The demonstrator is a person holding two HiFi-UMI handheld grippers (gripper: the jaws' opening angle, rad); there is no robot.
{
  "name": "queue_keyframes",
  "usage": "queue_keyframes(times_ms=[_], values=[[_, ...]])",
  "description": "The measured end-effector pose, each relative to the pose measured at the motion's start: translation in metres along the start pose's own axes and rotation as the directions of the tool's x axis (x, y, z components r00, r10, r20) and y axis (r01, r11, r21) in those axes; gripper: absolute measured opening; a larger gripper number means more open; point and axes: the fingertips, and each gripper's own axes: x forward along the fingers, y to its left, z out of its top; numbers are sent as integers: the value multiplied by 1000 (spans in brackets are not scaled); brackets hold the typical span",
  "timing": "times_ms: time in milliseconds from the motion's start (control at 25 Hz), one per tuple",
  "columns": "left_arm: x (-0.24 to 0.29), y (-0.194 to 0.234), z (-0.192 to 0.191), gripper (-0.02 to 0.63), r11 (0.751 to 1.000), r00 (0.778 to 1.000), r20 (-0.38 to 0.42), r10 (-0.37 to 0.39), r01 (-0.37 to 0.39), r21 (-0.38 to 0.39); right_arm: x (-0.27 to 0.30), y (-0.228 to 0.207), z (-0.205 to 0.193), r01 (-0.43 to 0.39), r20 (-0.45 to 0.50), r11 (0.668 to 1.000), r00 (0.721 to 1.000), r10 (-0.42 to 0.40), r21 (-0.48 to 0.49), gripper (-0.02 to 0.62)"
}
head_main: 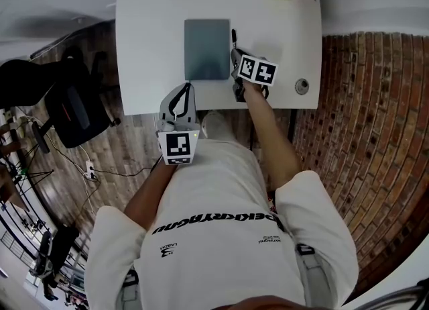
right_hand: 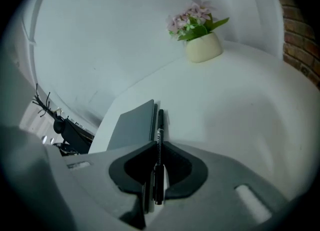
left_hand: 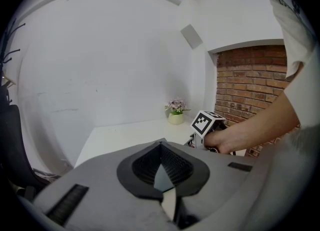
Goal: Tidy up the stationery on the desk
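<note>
Right gripper [right_hand: 157, 161]: jaws clamped on the black pen [right_hand: 159, 125], which sits just right of the grey notebook [right_hand: 131, 129]. Left gripper [left_hand: 161, 165]: jaws together, nothing between them, off the notebook's near-left corner at the worktop [head_main: 151, 27] edge.

Step in hand, as judged: laying the pen alongside the notebook. To do it well, lower it flat and release only once the barrel lies on the worktop, so it cannot roll.

The pen's long axis is parallel to the notebook's right edge. Its free end points toward the notebook's far-right corner.
</note>
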Motion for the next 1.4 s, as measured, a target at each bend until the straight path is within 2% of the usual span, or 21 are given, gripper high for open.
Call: queue_keyframes(times_ms=[160, 560, 760, 1000, 1160, 1400], values=[[-1, 0, 1, -3, 1000, 1000, -1, -4, 4, -2, 3, 4, -4, -24, 7, 997, 1000, 24, 67, 44], [-2, 1, 1, -3, 1000, 1000, 5, -7, 7, 7, -2, 5, 0, -55, 34, 996, 998, 53, 67, 84], [-6, 3, 10, -3, 1000, 1000, 26, -13, 13, 10, -28, 15, 20, -45, 107, 999, 993, 47, -19, 84], [-13, 5, 34, -3, 1000, 998, 66, -18, 17, 8, -82, 47, 52, -58, 238, 992, 968, 83, -112, 81], [-19, 5, 53, -3, 999, 995, 96, -31, 28, 27, -118, 70, 67, -60, 314, 987, 944, 105, -151, 80], [-27, 7, 79, -3, 998, 989, 137, -50, 45, 42, -169, 109, 81, -21, 422, 966, 897, 133, -258, 51]])
